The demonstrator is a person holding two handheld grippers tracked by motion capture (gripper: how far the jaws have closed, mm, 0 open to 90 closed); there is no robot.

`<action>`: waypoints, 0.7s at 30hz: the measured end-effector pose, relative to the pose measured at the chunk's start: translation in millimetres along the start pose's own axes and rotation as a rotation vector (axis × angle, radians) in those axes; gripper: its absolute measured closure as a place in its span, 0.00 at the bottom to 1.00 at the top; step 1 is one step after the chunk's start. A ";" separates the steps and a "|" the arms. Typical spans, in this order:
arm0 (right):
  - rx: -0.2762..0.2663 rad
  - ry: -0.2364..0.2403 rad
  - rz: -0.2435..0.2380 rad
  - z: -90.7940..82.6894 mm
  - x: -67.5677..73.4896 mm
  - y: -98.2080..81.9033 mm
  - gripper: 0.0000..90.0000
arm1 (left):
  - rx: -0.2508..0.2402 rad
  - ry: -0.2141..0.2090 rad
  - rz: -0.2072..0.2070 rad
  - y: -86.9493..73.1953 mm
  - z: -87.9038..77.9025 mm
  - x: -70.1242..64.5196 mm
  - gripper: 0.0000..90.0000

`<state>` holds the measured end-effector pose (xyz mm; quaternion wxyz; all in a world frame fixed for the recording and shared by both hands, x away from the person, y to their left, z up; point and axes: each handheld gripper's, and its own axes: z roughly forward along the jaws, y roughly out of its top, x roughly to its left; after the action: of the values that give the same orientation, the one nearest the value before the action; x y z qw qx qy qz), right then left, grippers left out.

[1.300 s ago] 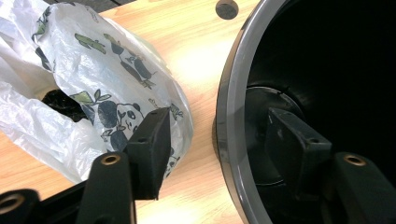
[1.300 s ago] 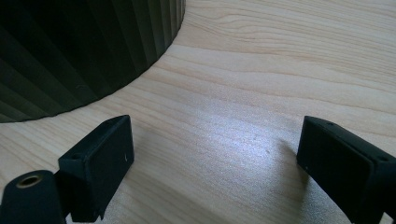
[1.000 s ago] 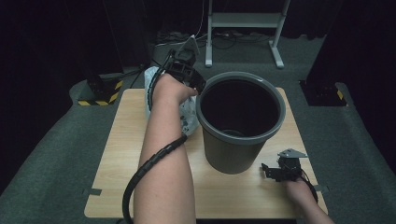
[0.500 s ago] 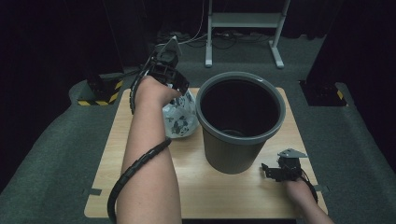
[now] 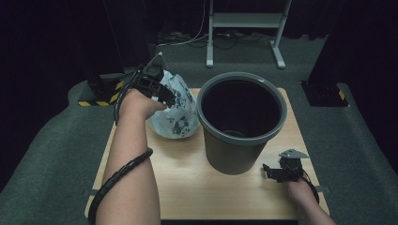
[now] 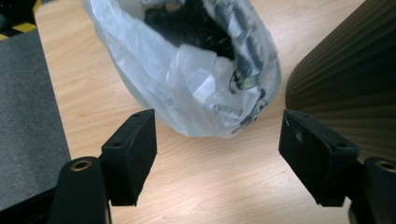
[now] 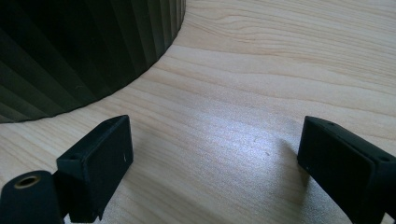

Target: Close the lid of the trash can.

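Observation:
A white plastic bag with dark print lies on the wooden table, just left of a tall dark grey bin that stands upright. My left gripper hangs over the bag's top. In the left gripper view the bag lies just ahead of the left gripper, its lower edge between the jaws. The jaws have just been opening and neither pad touches it. The bin's ribbed wall is at the right. My right gripper rests open on the table by the bin's base, with nothing in the right gripper.
A white metal stand is on the floor behind the table. Black blocks with yellow stripes sit on the grey carpet at the back left and back right. Bare wood lies in front of the bin.
My left hand has moved left, away from the bin's rim, and lower. More of the bag now shows beside the bin. The right gripper has kept still.

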<state>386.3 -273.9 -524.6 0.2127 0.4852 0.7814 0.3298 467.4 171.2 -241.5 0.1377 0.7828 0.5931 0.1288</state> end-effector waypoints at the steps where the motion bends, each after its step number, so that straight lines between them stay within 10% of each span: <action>1: 0.000 0.000 0.000 0.0 0.0 0.0 0.11 | 0.004 -0.001 0.002 -2.7 3.9 2.0 0.29; 21: -0.001 -0.003 -0.001 0.4 0.0 0.4 0.11 | 0.086 -0.040 -0.036 -67.5 82.8 36.2 0.22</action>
<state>386.8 -273.7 -524.6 0.2141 0.4852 0.7812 0.3293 446.8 218.4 -341.9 0.1180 0.7797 0.6090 0.0849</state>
